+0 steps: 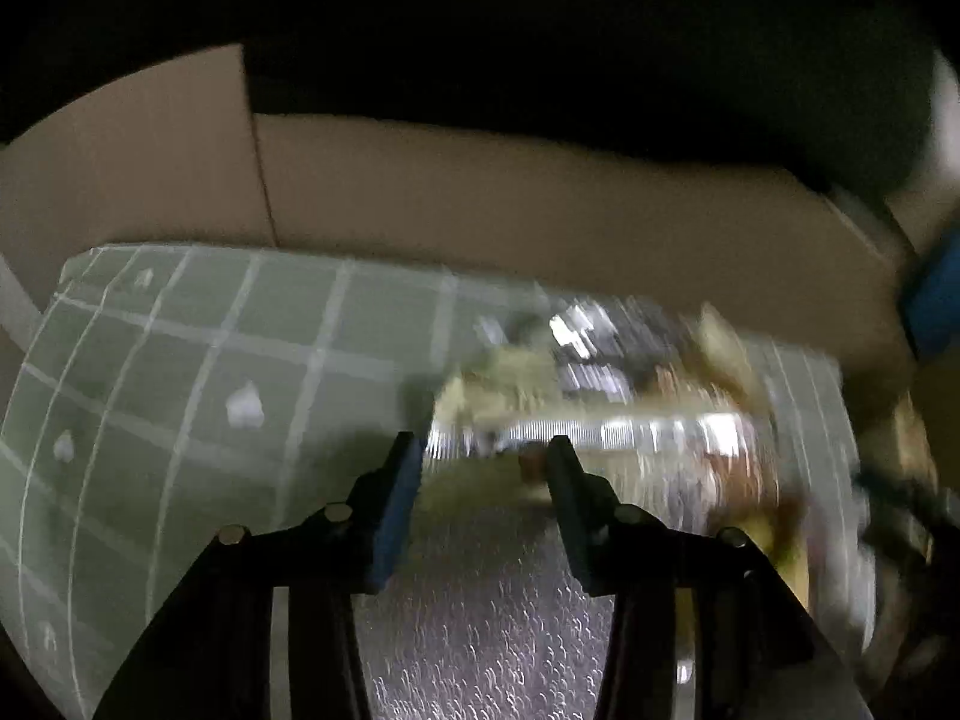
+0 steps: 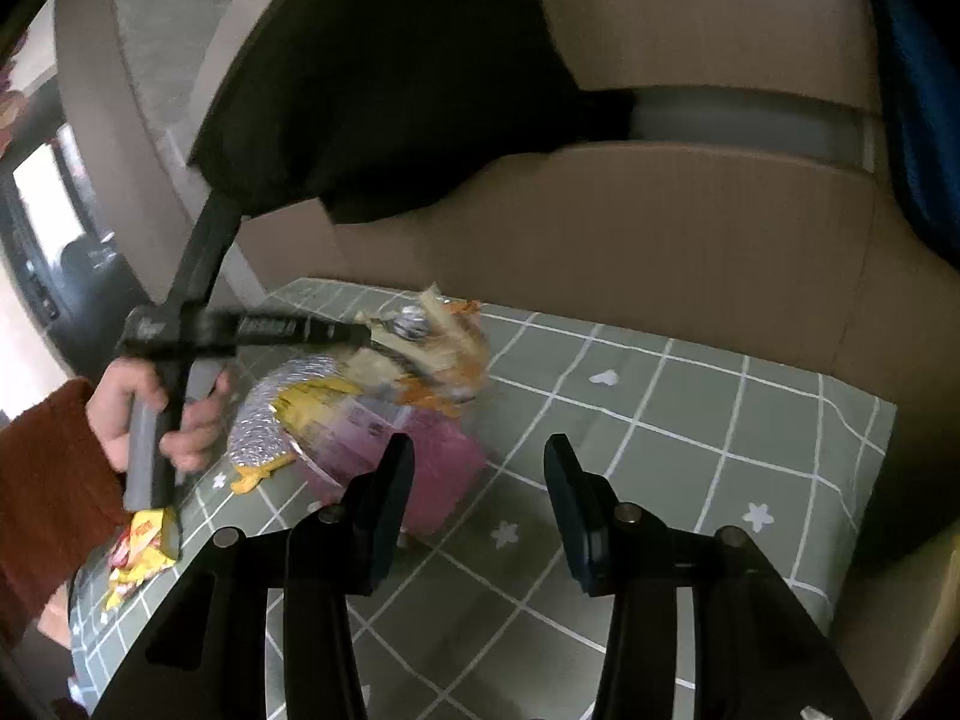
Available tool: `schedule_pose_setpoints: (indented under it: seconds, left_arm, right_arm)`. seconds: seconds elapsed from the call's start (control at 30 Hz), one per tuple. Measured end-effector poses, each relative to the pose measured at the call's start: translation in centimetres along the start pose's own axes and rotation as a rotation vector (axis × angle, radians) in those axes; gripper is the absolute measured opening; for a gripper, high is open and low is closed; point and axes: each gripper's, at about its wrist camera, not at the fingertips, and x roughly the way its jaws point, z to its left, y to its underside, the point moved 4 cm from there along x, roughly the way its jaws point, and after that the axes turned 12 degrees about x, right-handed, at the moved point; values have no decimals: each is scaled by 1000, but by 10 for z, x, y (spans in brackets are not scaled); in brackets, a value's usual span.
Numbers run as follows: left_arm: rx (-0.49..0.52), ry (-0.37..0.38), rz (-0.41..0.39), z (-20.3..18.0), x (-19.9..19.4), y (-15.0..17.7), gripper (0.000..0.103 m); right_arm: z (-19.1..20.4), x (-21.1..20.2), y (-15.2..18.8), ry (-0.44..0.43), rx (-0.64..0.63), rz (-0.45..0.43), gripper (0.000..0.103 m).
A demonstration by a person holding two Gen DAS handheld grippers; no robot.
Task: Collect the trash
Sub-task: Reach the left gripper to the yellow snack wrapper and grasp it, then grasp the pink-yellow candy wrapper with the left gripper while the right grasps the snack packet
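Observation:
A heap of snack wrappers lies on the green checked tablecloth (image 2: 690, 450): a silver foil bag (image 2: 270, 420), a pink bag (image 2: 444, 468) and a crumpled orange and tan wrapper (image 2: 444, 348). A hand (image 2: 120, 414) holds my left gripper (image 2: 360, 333), whose tips reach into the crumpled wrapper. In the blurred left wrist view, my left gripper (image 1: 485, 456) has yellowish wrapper (image 1: 480, 483) across the gap between its fingers and the foil bag (image 1: 480, 612) below them. Whether the pads press cannot be told. My right gripper (image 2: 479, 456) stands open over the cloth, just right of the pink bag, with nothing between its fingers.
Brown cardboard walls (image 2: 660, 228) rise behind the table. A black sheet or bag (image 2: 390, 90) hangs above the heap. A yellow wrapper (image 2: 144, 546) lies at the table's left edge under the hand. Something blue (image 2: 924, 120) sits at the far right.

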Motion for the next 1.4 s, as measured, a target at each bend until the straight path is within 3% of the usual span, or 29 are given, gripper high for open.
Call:
schedule_pose_setpoints:
  seconds: [0.13,0.3,0.5,0.63,0.7,0.77,0.87,0.97,1.2,1.4]
  left_arm:
    - [93,-1,9,-28,-25,37,44]
    - [119,78,36,-53,-51,71,44]
    - [-22,122,8,-38,-79,77,44]
    - [-68,51,-98,-24,-122,82,44]
    - [-76,23,-128,-20,-137,83,44]
    - [-91,12,-159,-20,-154,87,44]
    - [-100,47,-189,-29,-165,95,44]
    - [-101,98,-194,-44,-167,98,45]
    - [-92,183,-160,-104,-128,89,45]
    - [-160,94,-120,-125,-106,89,45]
  right_arm:
    - [14,-4,-5,-65,-17,-2,43]
    - [35,21,-25,-30,-123,28,43]
    - [37,86,-48,7,-180,162,43]
    - [33,104,-31,-39,-166,307,43]
    - [37,93,-18,-30,-198,301,20]
    - [39,78,-8,-23,-190,285,9]
    - [46,37,-5,-90,-131,228,6]
    - [53,-10,-14,-93,-112,121,6]
    - [48,-120,-25,104,-150,-183,6]
    - [20,-174,2,111,-60,-259,6]
